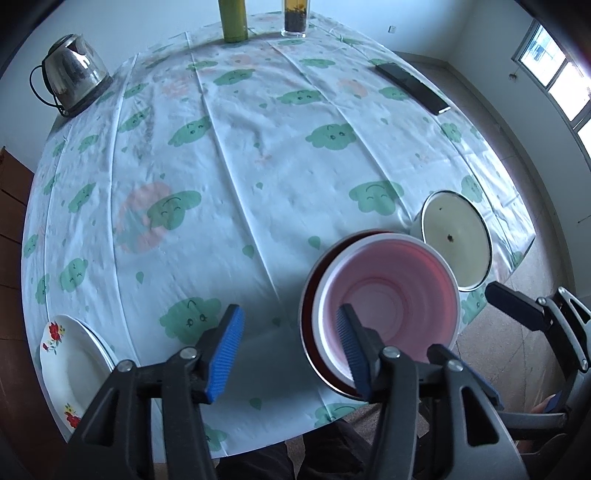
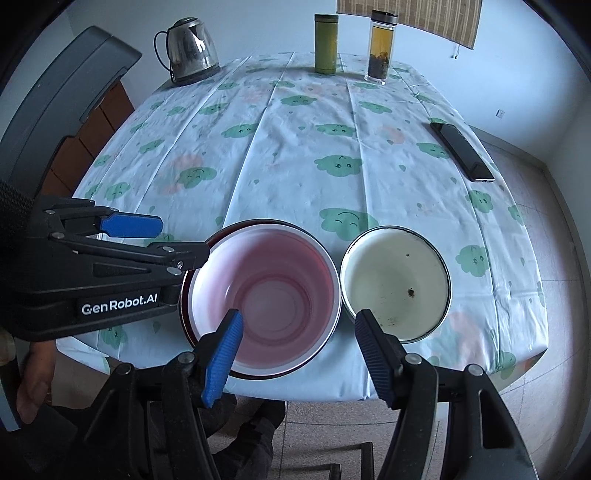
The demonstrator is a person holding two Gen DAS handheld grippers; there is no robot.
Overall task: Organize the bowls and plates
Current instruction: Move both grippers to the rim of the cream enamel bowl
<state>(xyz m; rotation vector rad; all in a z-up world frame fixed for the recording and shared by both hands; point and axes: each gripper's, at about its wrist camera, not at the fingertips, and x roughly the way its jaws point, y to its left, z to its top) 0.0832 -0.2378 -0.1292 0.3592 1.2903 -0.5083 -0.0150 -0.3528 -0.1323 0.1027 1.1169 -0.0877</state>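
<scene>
A pink-and-white bowl [image 1: 391, 299] [image 2: 269, 291] sits nested in a dark red bowl [image 1: 308, 295] [image 2: 184, 314] near the table's front edge. A cream enamel bowl [image 1: 456, 242] [image 2: 397, 284] stands just right of it. A white flowered plate [image 1: 72, 365] lies at the front left edge. My left gripper [image 1: 290, 350] is open, its right finger over the pink bowl's near rim; it also shows in the right wrist view [image 2: 181, 240], left of the bowls. My right gripper [image 2: 299, 350] is open, straddling the pink bowl's right rim; it also shows at the right in the left wrist view [image 1: 524, 306].
A steel kettle [image 1: 72, 74] [image 2: 190, 50], a green flask [image 1: 232, 18] [image 2: 325, 42] and a glass tea bottle [image 1: 294, 18] [image 2: 380, 46] stand at the far edge. A black phone [image 1: 413, 88] [image 2: 461, 151] lies at the right. The tablecloth [image 1: 258, 166] has green cloud prints.
</scene>
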